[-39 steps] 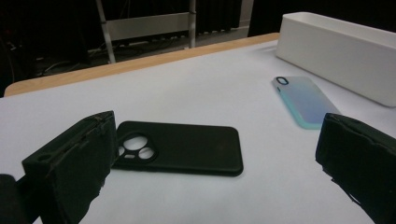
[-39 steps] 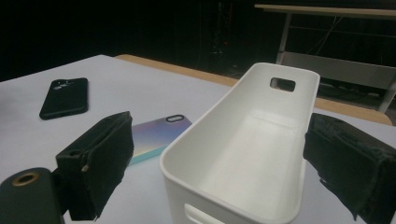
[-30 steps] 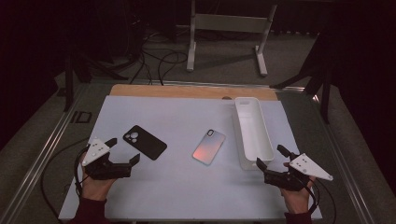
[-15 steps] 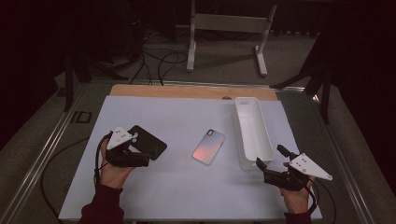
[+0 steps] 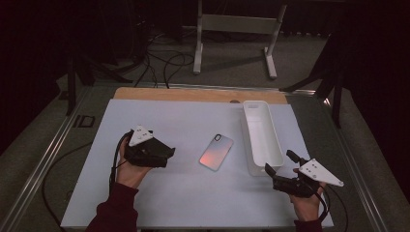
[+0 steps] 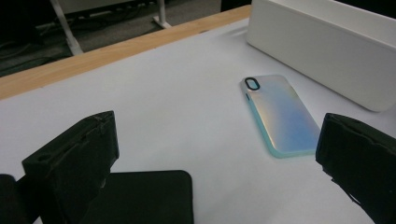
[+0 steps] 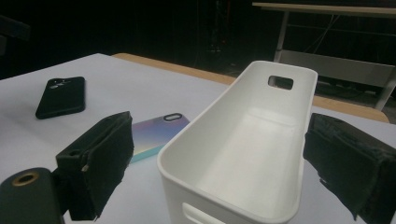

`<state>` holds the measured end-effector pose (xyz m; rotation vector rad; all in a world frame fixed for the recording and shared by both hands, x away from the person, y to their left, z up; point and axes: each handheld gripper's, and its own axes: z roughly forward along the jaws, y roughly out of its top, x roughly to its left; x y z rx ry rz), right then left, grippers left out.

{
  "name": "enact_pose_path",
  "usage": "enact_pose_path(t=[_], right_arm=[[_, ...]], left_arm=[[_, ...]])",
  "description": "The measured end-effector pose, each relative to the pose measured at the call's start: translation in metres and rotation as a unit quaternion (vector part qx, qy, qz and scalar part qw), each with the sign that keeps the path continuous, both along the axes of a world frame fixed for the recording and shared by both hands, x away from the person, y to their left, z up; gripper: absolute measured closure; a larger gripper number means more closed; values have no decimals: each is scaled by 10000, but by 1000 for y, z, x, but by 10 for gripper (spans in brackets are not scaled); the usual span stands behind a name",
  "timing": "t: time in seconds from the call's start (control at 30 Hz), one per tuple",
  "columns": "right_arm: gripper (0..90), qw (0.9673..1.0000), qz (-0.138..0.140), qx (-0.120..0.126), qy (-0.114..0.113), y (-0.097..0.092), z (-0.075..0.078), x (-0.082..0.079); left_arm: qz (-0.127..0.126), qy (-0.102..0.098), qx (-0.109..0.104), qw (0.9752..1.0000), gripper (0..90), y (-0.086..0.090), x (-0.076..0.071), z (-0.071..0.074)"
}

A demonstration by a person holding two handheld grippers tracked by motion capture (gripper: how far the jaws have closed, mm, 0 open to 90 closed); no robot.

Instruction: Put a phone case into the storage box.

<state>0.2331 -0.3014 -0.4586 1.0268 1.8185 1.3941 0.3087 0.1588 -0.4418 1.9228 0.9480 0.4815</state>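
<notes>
Left tongs [image 5: 167,155] spread apart over black phone case [image 6: 144,198], case mostly hidden under them in high view; iridescent case [image 5: 216,152] mid-tabletop [image 5: 183,118]; right tongs [image 5: 271,171] parted, idle beside white tray [image 5: 263,137].

The room was dim, black from nine through three o'clock. Overhead light fell on the white mat [image 5: 193,193], leaving soft shadows. The iridescent phone case [image 6: 279,116] caught a pale sheen. Near jaws were blurred in both gripper views, grain throughout.
</notes>
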Motion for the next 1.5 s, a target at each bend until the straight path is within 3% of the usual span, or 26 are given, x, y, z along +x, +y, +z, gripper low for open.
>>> enact_pose_path(t=[0.43, 1.5], right_arm=[[83, 10000, -28, 16, -1, -1, 0, 0], [83, 10000, -39, -5, -10, 0, 0, 1]], left_arm=[[-146, 99, 221, 9996, 0, -29, 12, -5], [-336, 346, 301, 9984, 0, -78, 34, -15]])
